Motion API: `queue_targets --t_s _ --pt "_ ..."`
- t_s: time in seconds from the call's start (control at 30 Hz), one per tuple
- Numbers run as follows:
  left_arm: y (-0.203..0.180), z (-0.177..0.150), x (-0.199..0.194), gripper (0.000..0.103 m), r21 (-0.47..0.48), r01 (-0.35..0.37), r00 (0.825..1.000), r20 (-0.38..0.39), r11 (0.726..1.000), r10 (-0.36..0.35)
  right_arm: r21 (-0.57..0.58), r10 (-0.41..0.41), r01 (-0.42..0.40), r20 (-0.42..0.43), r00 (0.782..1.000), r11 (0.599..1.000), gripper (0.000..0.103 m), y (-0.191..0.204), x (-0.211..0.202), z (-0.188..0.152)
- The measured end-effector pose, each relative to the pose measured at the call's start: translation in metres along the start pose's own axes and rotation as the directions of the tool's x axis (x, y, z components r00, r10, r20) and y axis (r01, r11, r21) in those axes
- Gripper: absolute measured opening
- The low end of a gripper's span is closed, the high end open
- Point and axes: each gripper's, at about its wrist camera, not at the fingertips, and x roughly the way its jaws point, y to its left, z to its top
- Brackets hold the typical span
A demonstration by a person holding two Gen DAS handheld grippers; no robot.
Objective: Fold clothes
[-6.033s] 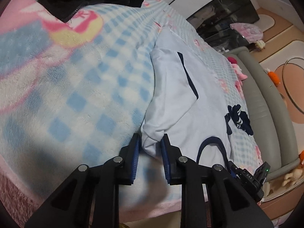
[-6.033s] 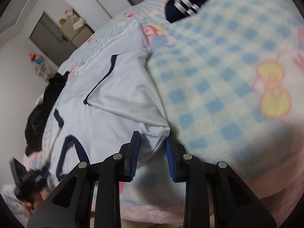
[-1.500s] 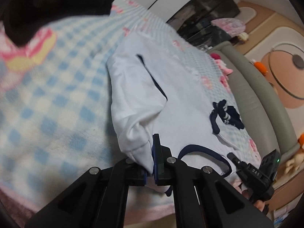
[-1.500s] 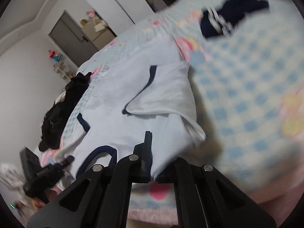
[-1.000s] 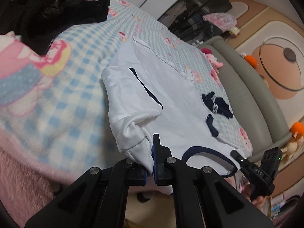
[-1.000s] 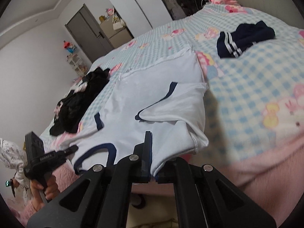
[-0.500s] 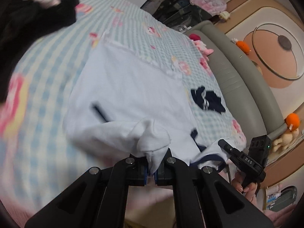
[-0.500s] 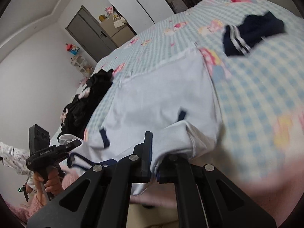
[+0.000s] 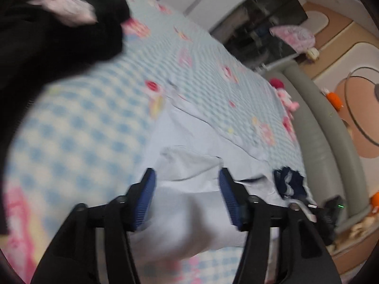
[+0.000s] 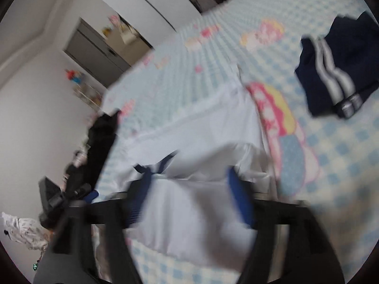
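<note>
Now both grippers, left (image 9: 187, 197) and right (image 10: 189, 196), are opening, pads clear of the white shirt (image 9: 189, 189) that lies between them, folded over itself on the checked blanket (image 9: 78, 127). Judging by the bunched cloth, more folds remain. Black clothes (image 9: 54, 28) crowd the left; navy shorts (image 10: 336, 75) lie right, open blanket beyond.

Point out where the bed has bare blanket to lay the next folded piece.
Free: the checked blanket between the black clothes pile and the white shirt; also the stretch beyond the shirt's far edge. Crowded: the near edge, where both opening grippers, left gripper and right gripper, straddle the shirt, beside the navy striped garment.
</note>
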Motion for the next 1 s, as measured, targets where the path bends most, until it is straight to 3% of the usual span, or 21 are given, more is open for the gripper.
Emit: queue_targets --t_s 0.1,0.23,0.37,0.43,0.47,0.53,0.57,0.6,0.63,0.7,0.83,1.0 --pt "0.027 -0.026 0.005 0.065 -0.065 0.03 0.997 -0.07 0.997 -0.034 -0.018 -0.056 0.057 0.032 0.998 0.998 0.087 -0.011 -0.022 -0.02" --pt "0.045 -0.047 0.022 0.065 -0.157 0.052 0.992 -0.103 0.986 -0.068 -0.012 -0.142 0.141 -0.08 0.987 0.99 0.088 -0.033 -0.007 -0.05" --pt "0.032 -0.044 0.027 0.06 -0.157 0.117 0.986 -0.102 0.981 -0.134 0.037 -0.109 0.113 -0.102 0.989 0.993 0.089 -0.043 0.01 -0.057" --pt "0.024 -0.043 0.028 0.059 -0.148 0.154 0.978 -0.115 0.977 -0.172 0.056 -0.053 0.058 -0.093 0.994 0.997 0.083 -0.041 0.014 -0.051" --pt "0.02 -0.044 0.03 0.06 -0.126 0.141 0.98 -0.127 0.982 -0.157 0.066 -0.006 0.012 -0.093 0.996 0.998 0.073 -0.038 0.016 -0.048" --pt "0.018 -0.048 0.036 0.06 -0.097 0.112 0.981 -0.151 0.989 -0.126 0.076 0.03 -0.022 -0.116 0.993 0.997 0.068 -0.033 0.024 -0.046" --pt "0.019 -0.051 0.04 0.055 -0.094 0.1 0.98 -0.164 0.99 -0.115 0.073 0.024 -0.014 -0.134 0.991 0.997 0.06 -0.032 0.03 -0.047" --pt "0.02 -0.053 0.043 0.045 -0.096 0.087 0.98 -0.172 0.992 -0.103 0.067 0.003 0.008 -0.157 0.988 0.998 0.04 -0.033 0.036 -0.049" --pt "0.02 -0.055 0.046 0.03 -0.099 0.073 0.98 -0.179 0.992 -0.09 0.059 -0.02 0.032 -0.182 0.983 0.998 0.035 -0.033 0.043 -0.052" --pt "0.012 -0.055 0.038 0.022 -0.079 0.079 0.983 -0.162 0.994 -0.091 0.058 -0.025 0.037 -0.191 0.981 0.998 0.024 -0.03 0.039 -0.055" --pt "-0.013 -0.052 0.001 0.019 0.014 0.127 0.983 -0.138 0.992 -0.124 0.04 0.026 -0.02 -0.156 0.987 0.999 0.02 -0.011 0.002 -0.055" --pt "-0.02 -0.075 -0.048 0.018 0.04 0.13 0.978 -0.171 0.991 -0.121 0.027 0.133 -0.131 -0.193 0.972 0.991 0.019 0.003 -0.05 -0.069"
